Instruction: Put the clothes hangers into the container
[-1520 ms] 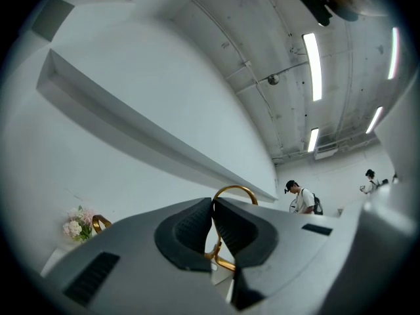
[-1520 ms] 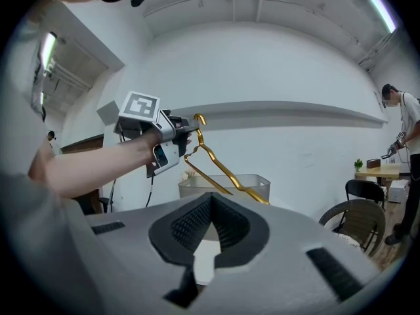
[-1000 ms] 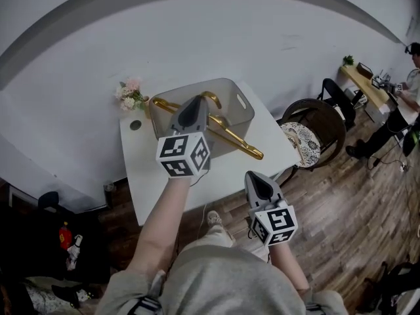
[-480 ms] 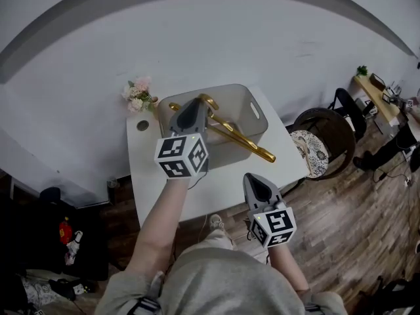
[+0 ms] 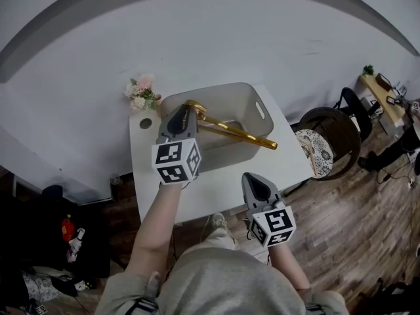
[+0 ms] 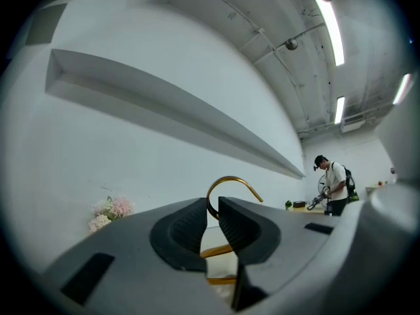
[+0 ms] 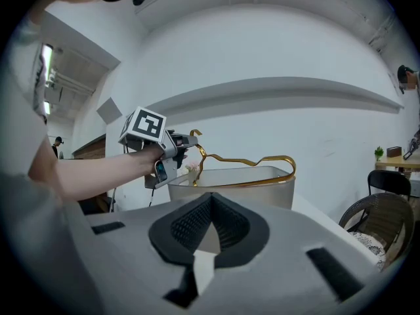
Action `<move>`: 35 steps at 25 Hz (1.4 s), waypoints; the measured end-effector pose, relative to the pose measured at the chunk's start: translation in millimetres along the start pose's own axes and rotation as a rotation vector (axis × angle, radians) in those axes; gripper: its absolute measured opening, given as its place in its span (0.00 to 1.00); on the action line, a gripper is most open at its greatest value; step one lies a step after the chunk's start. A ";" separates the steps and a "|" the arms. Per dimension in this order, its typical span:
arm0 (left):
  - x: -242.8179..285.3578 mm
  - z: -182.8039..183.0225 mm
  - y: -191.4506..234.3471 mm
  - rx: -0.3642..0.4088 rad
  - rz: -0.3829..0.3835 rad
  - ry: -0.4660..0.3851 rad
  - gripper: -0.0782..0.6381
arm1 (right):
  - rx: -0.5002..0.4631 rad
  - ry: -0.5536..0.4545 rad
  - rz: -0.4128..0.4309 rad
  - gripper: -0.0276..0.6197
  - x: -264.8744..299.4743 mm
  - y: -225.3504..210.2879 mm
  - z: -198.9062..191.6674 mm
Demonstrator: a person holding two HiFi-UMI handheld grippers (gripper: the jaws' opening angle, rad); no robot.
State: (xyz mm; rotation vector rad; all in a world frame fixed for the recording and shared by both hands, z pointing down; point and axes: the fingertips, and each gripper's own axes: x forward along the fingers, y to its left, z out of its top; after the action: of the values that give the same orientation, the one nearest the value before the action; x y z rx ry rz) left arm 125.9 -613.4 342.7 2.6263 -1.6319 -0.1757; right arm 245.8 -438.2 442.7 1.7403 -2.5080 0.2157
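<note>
White table (image 5: 216, 189) by plain wall. Gold metal hanger (image 5: 236, 134), thin, glossy, wavy bar, rests across rim of grey translucent plastic container (image 5: 226, 155) just below left gripper (image 5: 182, 113). Hook sits betw. its ribbed jaws, which are opening, pads off wire. Right gripper (image 5: 252, 179) clenched, empty, well back. Prob. nearly done: hanger not yet fully inside.

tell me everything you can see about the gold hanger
The gold hanger looks like thin, shiny metal: a curved hook on top, wavy shoulders and a straight lower bar joined at rounded ends. It lies slanted across the grey container, resting on its rim, with one end poking out past the rim on the right. The neck below its hook stands between the jaws of the left gripper, which are opening. Nothing else appears to touch it.
</note>
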 end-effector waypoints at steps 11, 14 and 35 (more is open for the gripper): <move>-19.1 -28.4 17.7 0.088 0.065 0.103 0.19 | 0.007 0.002 0.011 0.04 5.9 -1.8 -1.5; -24.6 -37.8 23.8 0.118 0.094 0.140 0.20 | 0.009 0.011 0.018 0.04 7.0 1.5 -2.9; -82.7 -103.2 19.0 0.073 0.050 0.285 0.27 | 0.013 -0.001 0.030 0.04 4.4 17.7 -4.8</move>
State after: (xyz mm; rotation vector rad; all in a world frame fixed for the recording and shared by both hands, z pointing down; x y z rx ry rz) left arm 85.0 -550.0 453.0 2.5137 -1.6298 0.2538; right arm 227.6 -435.4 446.8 1.7084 -2.5408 0.2345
